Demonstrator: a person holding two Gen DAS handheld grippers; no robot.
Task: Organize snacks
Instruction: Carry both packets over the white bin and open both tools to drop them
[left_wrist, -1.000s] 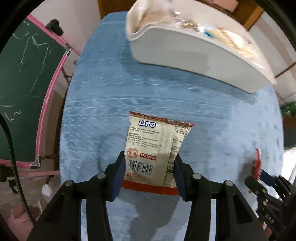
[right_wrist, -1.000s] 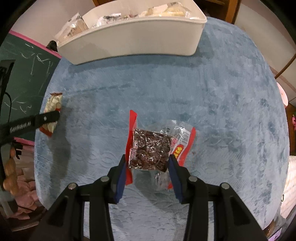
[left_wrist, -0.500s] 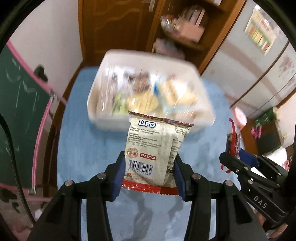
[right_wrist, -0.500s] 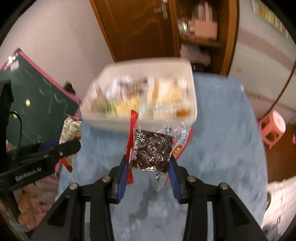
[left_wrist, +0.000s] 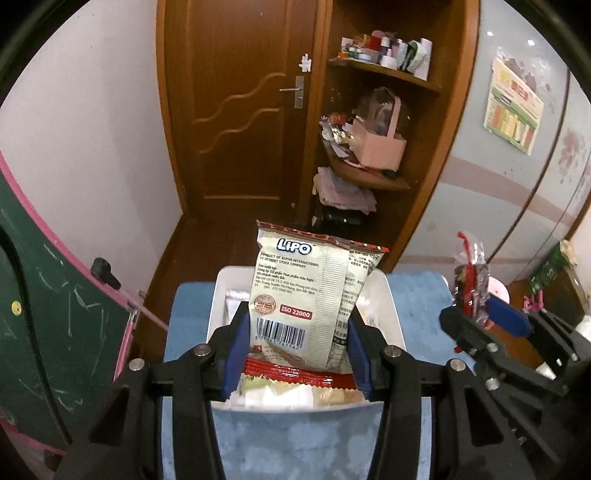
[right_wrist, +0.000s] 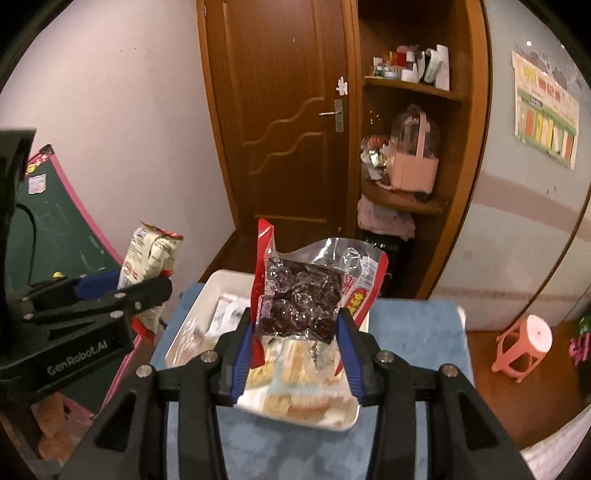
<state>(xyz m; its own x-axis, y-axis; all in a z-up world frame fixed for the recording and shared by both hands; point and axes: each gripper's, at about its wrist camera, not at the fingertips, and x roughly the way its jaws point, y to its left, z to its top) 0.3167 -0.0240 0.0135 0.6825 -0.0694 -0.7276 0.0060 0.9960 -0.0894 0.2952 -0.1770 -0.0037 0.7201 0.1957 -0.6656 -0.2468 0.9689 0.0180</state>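
My left tool (left_wrist: 295, 343) grips the Lipo packet (left_wrist: 303, 299) upright, my opening right tool (right_wrist: 295, 343) holds the dark-sweets bag (right_wrist: 303, 299), white bin (left_wrist: 393, 314) just below both.

Lighting: dim, warm indoor cast; small ceiling glints at 1 o'clock. Glare on clear snack wrapper (right_wrist: 306, 291) (right wrist view). Focus: sharp centrally. Distortion: strong fisheye bowing, black vignette at corners.

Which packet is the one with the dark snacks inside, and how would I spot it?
Find the white bin on the blue cloth. Above it the right tool grips a clear packet of dark brown pieces with red edges. The packet in the left tool is cream, opaque and printed LiPO.
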